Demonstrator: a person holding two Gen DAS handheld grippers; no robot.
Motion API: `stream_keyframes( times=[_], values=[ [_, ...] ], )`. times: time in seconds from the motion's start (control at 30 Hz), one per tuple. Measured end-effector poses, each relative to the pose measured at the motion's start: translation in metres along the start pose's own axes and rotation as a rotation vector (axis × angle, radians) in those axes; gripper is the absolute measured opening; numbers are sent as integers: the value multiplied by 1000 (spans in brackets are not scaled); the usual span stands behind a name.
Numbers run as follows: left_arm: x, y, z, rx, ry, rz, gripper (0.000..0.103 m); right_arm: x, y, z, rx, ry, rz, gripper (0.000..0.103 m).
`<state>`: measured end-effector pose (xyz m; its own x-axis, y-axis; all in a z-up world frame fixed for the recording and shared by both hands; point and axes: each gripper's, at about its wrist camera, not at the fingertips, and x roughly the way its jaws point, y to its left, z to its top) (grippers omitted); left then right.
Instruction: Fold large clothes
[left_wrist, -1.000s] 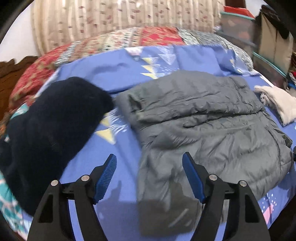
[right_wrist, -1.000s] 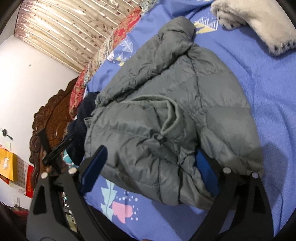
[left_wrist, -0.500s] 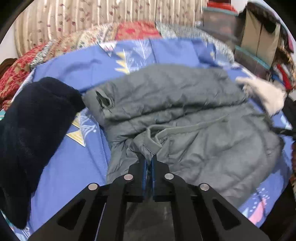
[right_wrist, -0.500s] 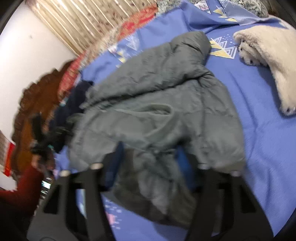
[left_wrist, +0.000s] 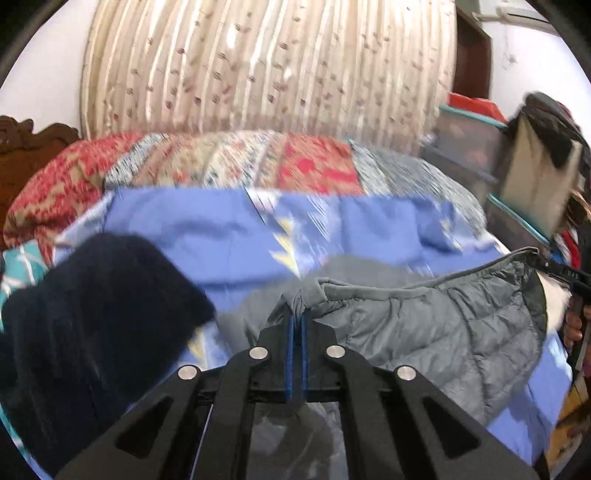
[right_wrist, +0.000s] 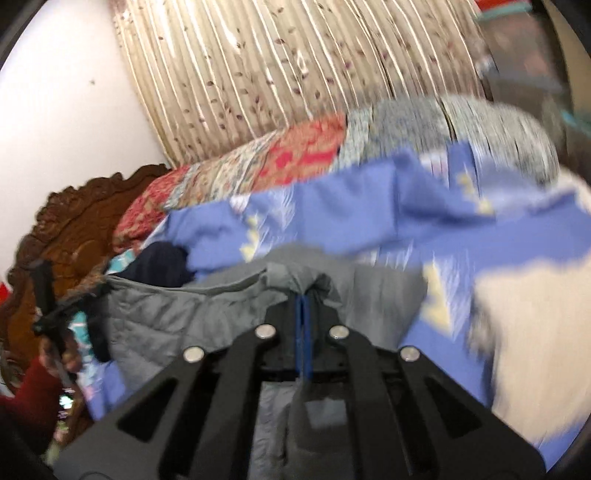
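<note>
A grey quilted puffer jacket (left_wrist: 436, 325) is held up above the blue bed sheet (left_wrist: 221, 229), its hem stretched between both grippers. My left gripper (left_wrist: 295, 314) is shut on one corner of the jacket's edge. My right gripper (right_wrist: 304, 295) is shut on the other corner, with the jacket (right_wrist: 177, 314) spreading to its left. The right gripper also shows at the right edge of the left wrist view (left_wrist: 576, 295). The lower part of the jacket hangs behind the grippers, hidden.
A dark navy garment (left_wrist: 92, 321) lies on the bed at left. A cream fleece garment (right_wrist: 528, 332) lies at right. A patterned quilt (left_wrist: 221, 166) is piled at the bed's far side below a curtain (left_wrist: 266, 66). A carved wooden headboard (right_wrist: 74, 229) and stacked boxes (left_wrist: 480, 147) border the bed.
Both grippers closed on the jacket's edge, the left by half a second ago, and lifted it off the bed. The views tilted up toward the curtain.
</note>
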<state>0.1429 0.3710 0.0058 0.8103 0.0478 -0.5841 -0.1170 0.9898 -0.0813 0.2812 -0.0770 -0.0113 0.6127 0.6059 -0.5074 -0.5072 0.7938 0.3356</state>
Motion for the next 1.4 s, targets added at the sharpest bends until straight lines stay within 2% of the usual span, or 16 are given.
stream_keyframes(
  times=[0.13, 0.23, 0.37, 0.47, 0.53, 0.6, 0.7, 0.8, 0.9, 0.97, 1.03, 1.1, 1.2, 1.27, 1.3, 1.4],
  values=[
    [74, 18, 42, -41, 58, 86, 26, 80, -22, 44, 34, 37, -81, 2],
    [136, 28, 47, -47, 136, 171, 26, 136, -39, 51, 74, 93, -124, 2],
    [205, 34, 27, -46, 238, 269, 26, 208, -58, 36, 75, 204, -230, 2],
    [247, 33, 3, -1, 327, 334, 26, 256, -86, 8, 126, 346, -300, 2],
    [272, 35, -14, 32, 385, 363, 27, 271, -105, -9, 200, 404, -290, 9],
    [283, 36, -26, 34, 393, 381, 28, 271, -122, -18, 300, 378, -250, 11],
    [283, 32, -25, 57, 391, 398, 28, 259, -126, -12, 309, 341, -242, 17],
    [261, 29, -9, 75, 391, 356, 28, 219, -116, 10, 280, 210, -270, 42],
    [222, 35, 16, 66, 325, 325, 29, 176, -79, 40, 154, 86, -268, 45],
    [201, 36, 31, 73, 287, 321, 32, 160, -37, 51, 80, 58, -181, 45],
    [176, 36, 44, 57, 239, 327, 35, 163, 0, 52, 20, 98, -92, 46],
    [149, 32, 47, 12, 181, 275, 35, 177, 46, 38, -65, 179, 3, 46],
    [140, 17, 45, -4, 172, 206, 36, 211, 85, 9, -141, 287, 35, 46],
    [148, 9, 38, 3, 205, 183, 36, 237, 84, -8, -146, 347, -17, 46],
    [153, 6, 34, 18, 215, 186, 36, 255, 71, -16, -132, 388, -86, 46],
    [178, 5, 16, 31, 265, 218, 36, 279, 22, -31, 51, 449, -106, 47]
  ],
)
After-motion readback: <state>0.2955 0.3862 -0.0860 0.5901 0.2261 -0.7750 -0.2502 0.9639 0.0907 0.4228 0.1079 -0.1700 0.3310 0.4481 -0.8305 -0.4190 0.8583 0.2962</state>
